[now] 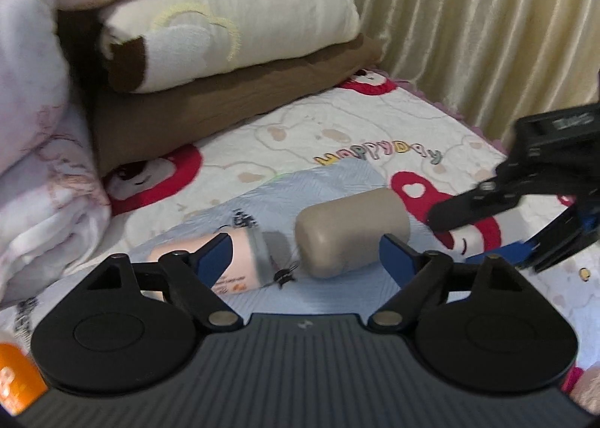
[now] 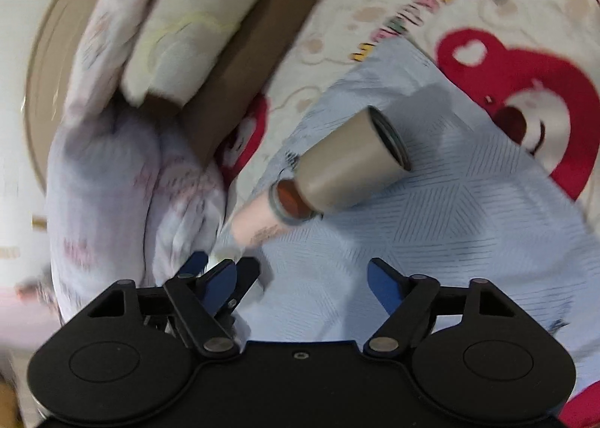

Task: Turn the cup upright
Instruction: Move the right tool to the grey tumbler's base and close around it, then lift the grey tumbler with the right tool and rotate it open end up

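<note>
A taupe cup [image 1: 350,231] lies on its side on a light blue mat [image 1: 330,293], its base toward me in the left wrist view; in the right wrist view the cup [image 2: 348,165] shows its open mouth pointing right. A pink tumbler [image 1: 240,263] also lies on its side just left of the cup, and shows in the right wrist view [image 2: 258,222]. My left gripper [image 1: 303,253] is open, low over the mat, just short of both. My right gripper [image 2: 302,278] is open above the mat, and shows at the right of the left wrist view [image 1: 483,225].
The mat lies on a bed cover [image 1: 393,120] with red bear prints. Folded quilts and a brown pillow [image 1: 225,98] are stacked behind on the left. A cream curtain [image 1: 487,15] hangs at the back right. An orange object [image 1: 15,375] sits at the lower left edge.
</note>
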The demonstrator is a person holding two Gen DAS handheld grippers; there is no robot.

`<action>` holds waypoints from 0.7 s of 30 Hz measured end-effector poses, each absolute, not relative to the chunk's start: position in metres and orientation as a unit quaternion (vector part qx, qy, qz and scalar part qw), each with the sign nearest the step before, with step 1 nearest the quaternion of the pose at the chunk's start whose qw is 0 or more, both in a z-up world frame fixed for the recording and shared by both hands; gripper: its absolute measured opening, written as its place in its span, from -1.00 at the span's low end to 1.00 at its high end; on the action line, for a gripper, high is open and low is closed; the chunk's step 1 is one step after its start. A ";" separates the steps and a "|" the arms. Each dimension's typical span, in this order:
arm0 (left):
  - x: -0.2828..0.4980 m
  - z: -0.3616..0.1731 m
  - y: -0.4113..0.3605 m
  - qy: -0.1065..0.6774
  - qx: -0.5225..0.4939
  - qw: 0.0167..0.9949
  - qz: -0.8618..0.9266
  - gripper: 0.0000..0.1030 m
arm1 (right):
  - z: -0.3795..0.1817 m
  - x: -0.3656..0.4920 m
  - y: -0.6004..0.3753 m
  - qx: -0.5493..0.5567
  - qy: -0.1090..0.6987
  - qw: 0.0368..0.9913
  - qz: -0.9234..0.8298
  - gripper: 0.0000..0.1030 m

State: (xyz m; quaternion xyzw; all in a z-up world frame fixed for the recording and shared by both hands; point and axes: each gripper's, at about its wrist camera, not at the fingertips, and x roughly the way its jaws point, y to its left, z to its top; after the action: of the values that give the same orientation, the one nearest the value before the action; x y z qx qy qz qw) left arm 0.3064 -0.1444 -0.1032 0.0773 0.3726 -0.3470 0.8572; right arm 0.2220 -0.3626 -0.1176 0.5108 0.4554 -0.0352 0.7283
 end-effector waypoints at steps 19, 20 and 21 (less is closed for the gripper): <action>0.399 -0.158 -0.195 0.487 -0.067 0.814 -0.310 -0.13 | -0.208 0.240 -0.361 0.645 0.324 0.677 -0.142 0.48; 0.401 -0.159 -0.197 0.488 -0.065 0.814 -0.308 -0.14 | -0.207 0.241 -0.359 0.632 0.323 0.688 -0.152 0.48; 0.403 -0.160 -0.199 0.490 -0.066 0.815 -0.303 -0.14 | -0.204 0.242 -0.356 0.614 0.319 0.702 -0.165 0.48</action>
State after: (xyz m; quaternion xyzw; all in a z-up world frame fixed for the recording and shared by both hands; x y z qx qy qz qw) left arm 0.4025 -0.1988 -0.1601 -0.0657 0.4900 -0.3028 0.8148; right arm 0.2423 -0.3563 -0.2042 0.6145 0.3191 -0.1648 0.7024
